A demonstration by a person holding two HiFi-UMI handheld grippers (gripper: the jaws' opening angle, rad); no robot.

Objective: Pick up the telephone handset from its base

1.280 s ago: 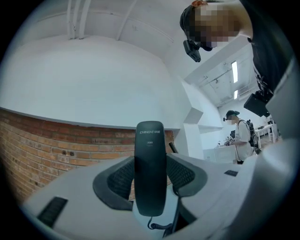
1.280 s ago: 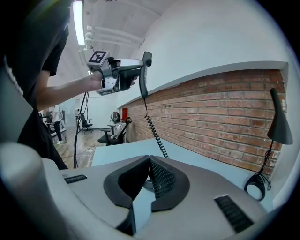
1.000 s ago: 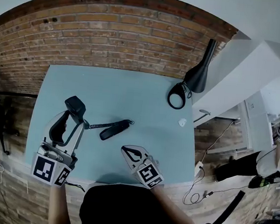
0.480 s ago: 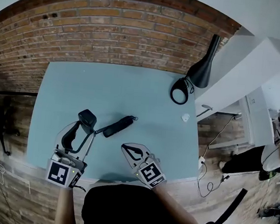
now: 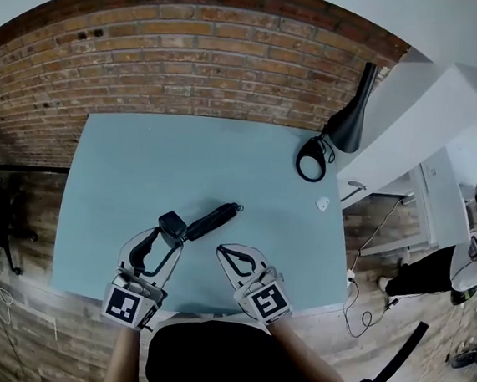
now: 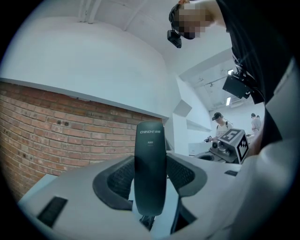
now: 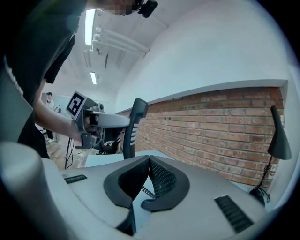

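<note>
The left gripper [image 5: 160, 235] is clamped on the black telephone handset [image 6: 150, 159], which stands upright between its pads, left of centre and low in the head view. Whether the handset's lower end touches the table [image 5: 141, 160] is hard to say from above. Just to its upper right, the slim black base [image 5: 216, 219] lies on the table. The right gripper [image 7: 149, 161], lower centre, is closed with its tips together and nothing between them. A black lamp [image 5: 347, 112] stands at the table's upper right corner.
</note>
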